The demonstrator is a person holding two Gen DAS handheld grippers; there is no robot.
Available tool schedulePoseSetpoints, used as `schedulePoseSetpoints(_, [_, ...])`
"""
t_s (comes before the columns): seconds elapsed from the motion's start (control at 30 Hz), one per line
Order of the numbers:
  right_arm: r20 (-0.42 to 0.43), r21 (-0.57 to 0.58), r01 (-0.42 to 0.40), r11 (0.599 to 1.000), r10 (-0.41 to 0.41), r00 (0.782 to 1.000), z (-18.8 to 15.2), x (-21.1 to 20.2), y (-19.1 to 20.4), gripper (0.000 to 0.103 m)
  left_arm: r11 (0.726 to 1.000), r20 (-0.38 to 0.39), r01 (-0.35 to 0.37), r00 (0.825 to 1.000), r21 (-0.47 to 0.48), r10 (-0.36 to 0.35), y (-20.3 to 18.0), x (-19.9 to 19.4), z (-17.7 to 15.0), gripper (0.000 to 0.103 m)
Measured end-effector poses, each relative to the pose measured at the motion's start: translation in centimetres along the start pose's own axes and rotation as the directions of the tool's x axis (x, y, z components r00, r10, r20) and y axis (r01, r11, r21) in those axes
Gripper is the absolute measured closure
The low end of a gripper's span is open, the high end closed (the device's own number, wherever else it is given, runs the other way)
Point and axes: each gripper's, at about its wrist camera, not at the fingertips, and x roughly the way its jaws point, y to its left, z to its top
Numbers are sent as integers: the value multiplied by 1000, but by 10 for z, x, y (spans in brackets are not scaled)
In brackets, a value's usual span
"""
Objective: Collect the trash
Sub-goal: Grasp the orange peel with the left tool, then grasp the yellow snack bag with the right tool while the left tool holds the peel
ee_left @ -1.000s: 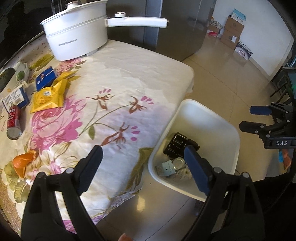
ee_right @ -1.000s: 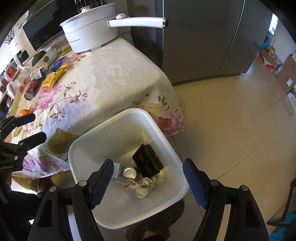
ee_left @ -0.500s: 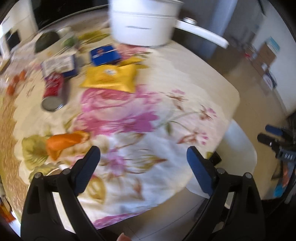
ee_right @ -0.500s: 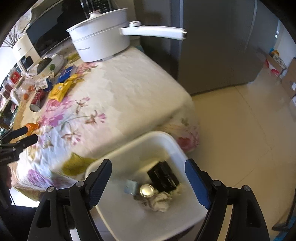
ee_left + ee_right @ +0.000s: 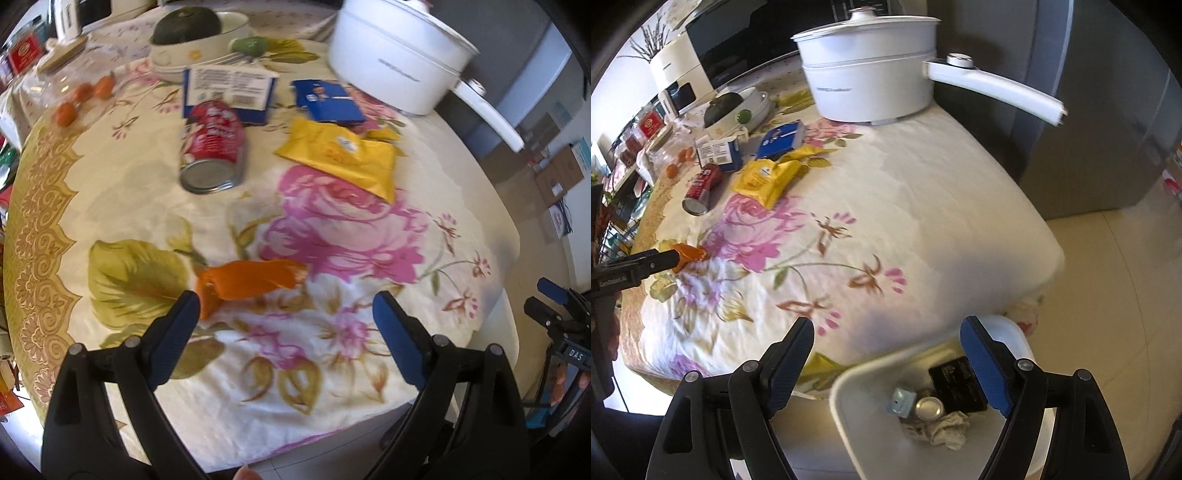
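An orange peel [image 5: 251, 282] lies on the flowered tablecloth just ahead of my open, empty left gripper [image 5: 286, 308], near its left finger. Farther off lie a red can [image 5: 212, 146] on its side, a yellow packet [image 5: 341, 157], a blue packet [image 5: 327, 101] and a blue-and-white carton [image 5: 229, 90]. My right gripper [image 5: 886, 339] is open and empty above the table's near edge and the white bin [image 5: 846, 402], which holds a black box, a can, a small carton and crumpled paper. The peel [image 5: 689, 254] shows at the left gripper's tip in the right wrist view.
A white pot [image 5: 391, 57] with a long handle stands at the back right of the table. A bowl with a dark squash [image 5: 188, 26], small orange fruits [image 5: 83, 96] and jars stand at the back left. A grey fridge [image 5: 1108, 110] stands behind the table.
My left gripper has swung from the bin to over the table and closed in on the orange peel. My right gripper has risen and pulled back from the bin toward the table edge.
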Motion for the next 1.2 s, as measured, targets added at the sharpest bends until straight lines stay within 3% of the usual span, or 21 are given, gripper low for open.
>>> schedulePoseSetpoints(0.2, [1,-10,-12,1000,12,1000,9,5,15,20,993,-26,49,998,-103,-52,26,16,5,11])
schedulePoseSetpoints(0.53, [-5,3,-9,1000,9,1000,12,9,21,19,985,-18,75,997,-155,-79,38,35,4,41])
schedulePoseSetpoints(0.77, [-12,7,16,1000,-16,1000,10,11,18,19,982,26,118,993,-147,-115,41,29,4,55])
schedulePoseSetpoints(1.2, [3,-16,10,1000,-10,1000,30,19,46,19,974,76,155,987,-163,-144,53,5,3,59])
